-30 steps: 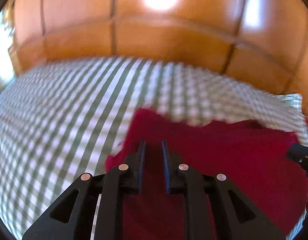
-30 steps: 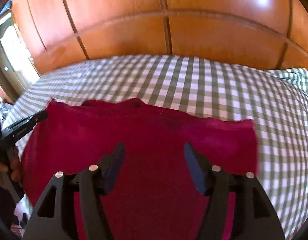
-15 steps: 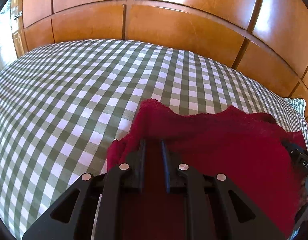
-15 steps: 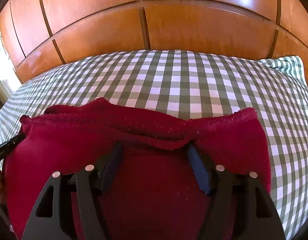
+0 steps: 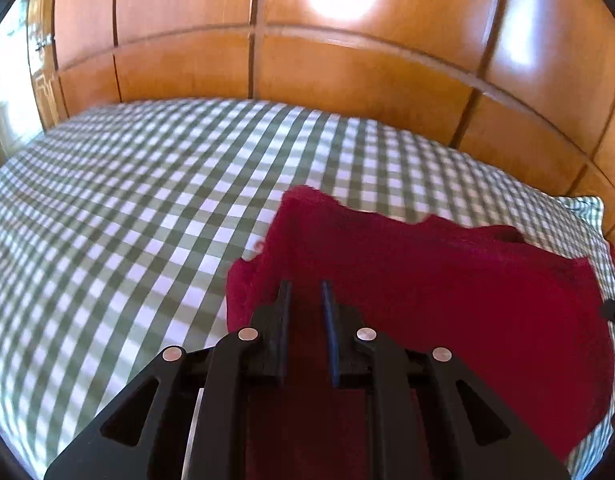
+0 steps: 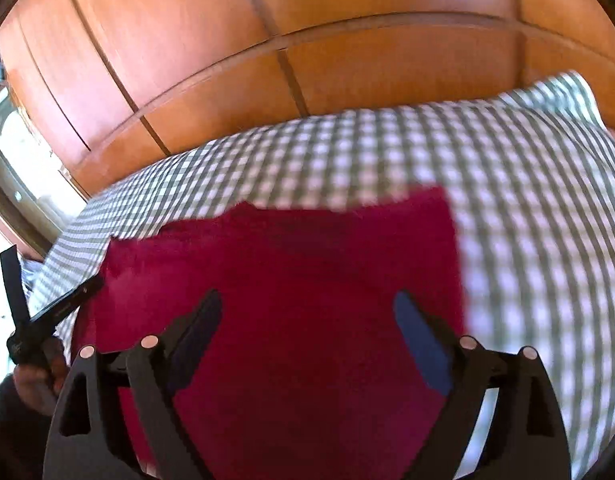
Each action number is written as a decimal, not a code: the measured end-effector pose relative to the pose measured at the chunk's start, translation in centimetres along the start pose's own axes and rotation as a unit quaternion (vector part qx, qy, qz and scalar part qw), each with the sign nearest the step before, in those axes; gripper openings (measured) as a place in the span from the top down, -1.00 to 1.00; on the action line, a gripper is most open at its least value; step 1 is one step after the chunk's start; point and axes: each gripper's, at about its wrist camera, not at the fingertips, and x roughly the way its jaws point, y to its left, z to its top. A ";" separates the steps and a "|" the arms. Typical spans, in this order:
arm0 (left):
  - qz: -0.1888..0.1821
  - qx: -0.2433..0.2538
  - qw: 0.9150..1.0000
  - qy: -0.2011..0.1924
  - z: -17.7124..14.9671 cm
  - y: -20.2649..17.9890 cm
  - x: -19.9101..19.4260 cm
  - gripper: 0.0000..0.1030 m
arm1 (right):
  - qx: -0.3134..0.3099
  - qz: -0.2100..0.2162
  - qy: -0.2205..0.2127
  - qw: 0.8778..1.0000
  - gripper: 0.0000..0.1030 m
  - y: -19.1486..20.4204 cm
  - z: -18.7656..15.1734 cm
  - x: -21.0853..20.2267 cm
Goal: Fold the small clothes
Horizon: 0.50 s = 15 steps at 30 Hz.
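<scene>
Half a second ago the red cloth [image 6: 283,320] bunched on the checked bedspread [image 5: 107,216] — now flatter; right gripper [image 6: 307,320] wide, left gripper [image 5: 305,300] narrow — grip unclear.

A green-and-white checked bedsheet [image 5: 119,216] stretches bare to the left and far side of a red garment [image 5: 447,288], leaving open room there for a gripper to pass. A glossy wooden panelled wall [image 5: 347,72] rises directly behind the bed and blocks the far edge. On the right, bare sheet runs beside the garment up to a checked pillow [image 6: 563,96] lying against the wall. The left gripper [image 6: 47,312] stands at the garment's left edge.
</scene>
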 end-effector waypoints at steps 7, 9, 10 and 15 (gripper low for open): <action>-0.034 0.008 0.999 -0.025 -2.1 -1.9 -5.3 0.73 | 0.123 0.066 0.033 0.990 -0.71 -6.9 -5.8 -1.8; -0.034 0.015 0.999 -0.030 -2.5 -2.4 -6.4 0.73 | 0.135 0.118 0.039 0.983 -0.64 -6.7 -6.1 -1.6; -0.035 0.018 0.999 -0.032 -2.6 -2.7 -6.8 0.73 | 0.136 0.137 0.046 0.980 -0.59 -6.5 -6.1 -1.4; -0.032 0.034 0.998 -0.046 -3.0 -3.4 -8.7 0.73 | 0.125 0.160 0.060 0.977 -0.59 -5.4 -6.0 -0.4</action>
